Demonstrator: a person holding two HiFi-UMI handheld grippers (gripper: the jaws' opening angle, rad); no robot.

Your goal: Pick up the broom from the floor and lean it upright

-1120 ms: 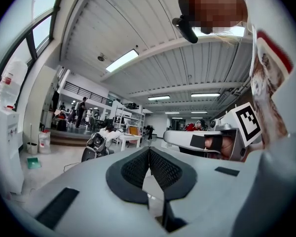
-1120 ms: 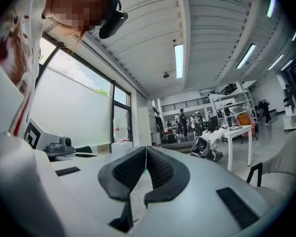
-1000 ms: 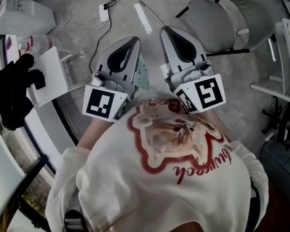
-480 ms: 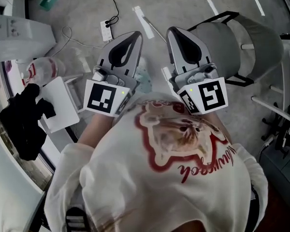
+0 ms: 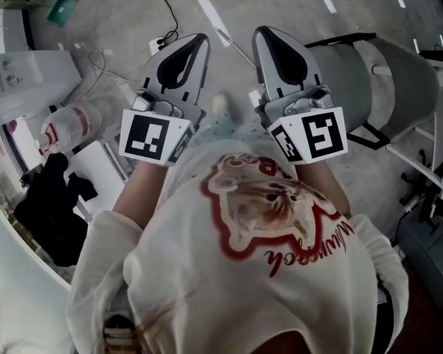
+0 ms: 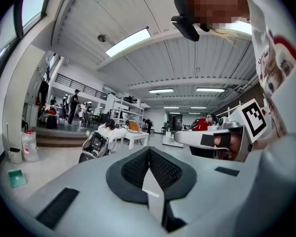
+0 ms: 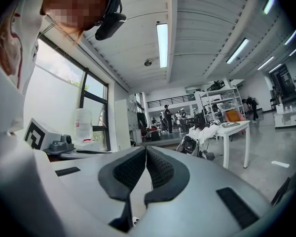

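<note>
No broom shows clearly in any view. A thin pale rod [image 5: 235, 46] lies on the grey floor between the two grippers' tips; I cannot tell what it is. My left gripper [image 5: 196, 40] and right gripper [image 5: 262, 32] are held side by side close to the person's chest, pointing forward and level. In the left gripper view the left gripper [image 6: 149, 150] has its dark pads pressed together with nothing between them. The right gripper [image 7: 146, 150] looks the same in its own view, shut and empty.
A grey chair [image 5: 387, 68] stands on the right. At left are a white box [image 5: 29, 72], a large water bottle [image 5: 74, 120], a black cloth [image 5: 55, 212], and a power strip [image 5: 159, 44] with cables. A white table [image 7: 232, 126] and people stand further off.
The floor, power strip and black cloth have slid down the head view as the person walks forward. Both grippers travel along, still shut and side by side.
</note>
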